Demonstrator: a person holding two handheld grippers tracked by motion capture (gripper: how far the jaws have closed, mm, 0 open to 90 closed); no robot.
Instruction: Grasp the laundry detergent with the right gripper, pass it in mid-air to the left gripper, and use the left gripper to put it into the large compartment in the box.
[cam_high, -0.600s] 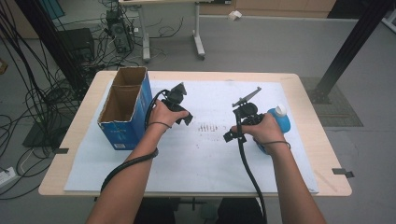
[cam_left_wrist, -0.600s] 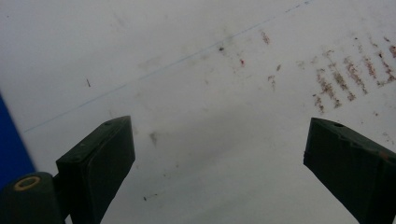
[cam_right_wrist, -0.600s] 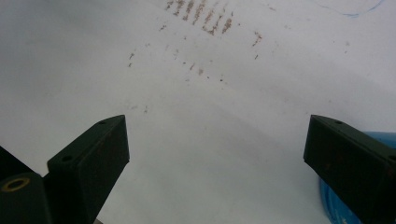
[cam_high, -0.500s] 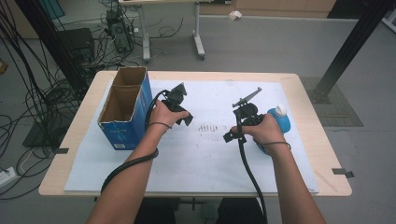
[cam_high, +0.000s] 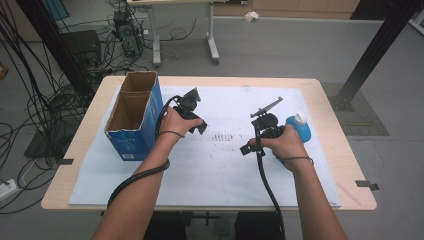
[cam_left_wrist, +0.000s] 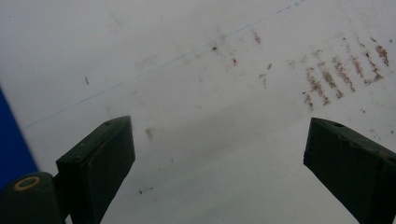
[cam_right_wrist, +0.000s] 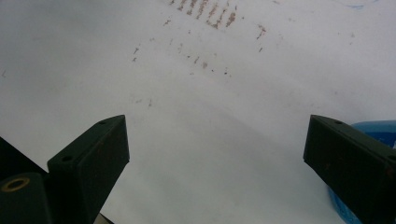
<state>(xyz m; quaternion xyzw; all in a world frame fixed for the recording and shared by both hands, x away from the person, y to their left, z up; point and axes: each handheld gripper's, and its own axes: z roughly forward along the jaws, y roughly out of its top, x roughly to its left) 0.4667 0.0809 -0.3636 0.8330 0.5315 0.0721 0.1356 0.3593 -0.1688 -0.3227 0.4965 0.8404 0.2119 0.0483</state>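
— On the white sheet (cam_high: 210, 170) covering the table (cam_high: 345, 150), what do we see, biggest first?

— At our left stands the open cardboard box (cam_high: 134, 115). Our left gripper (cam_high: 199, 116) hangs just beside it, jaws spread wide over bare sheet, nothing between them.

— And our right side?

— Our right gripper (cam_right_wrist: 215, 154) is likewise agape and empty. The small blue bottle (cam_high: 299, 126) lies just beside that hand, near the rusty marks (cam_high: 222, 136).

Both forearms reaching in over the counter (cam_high: 330, 100) from its near edge. Left gripper (cam_high: 192, 116) held in the left hand (cam_high: 172, 123), jaws spread wide and empty. Right gripper (cam_high: 256, 137) gripped by the right hand (cam_high: 284, 145), jaws likewise wide apart, nothing between them.
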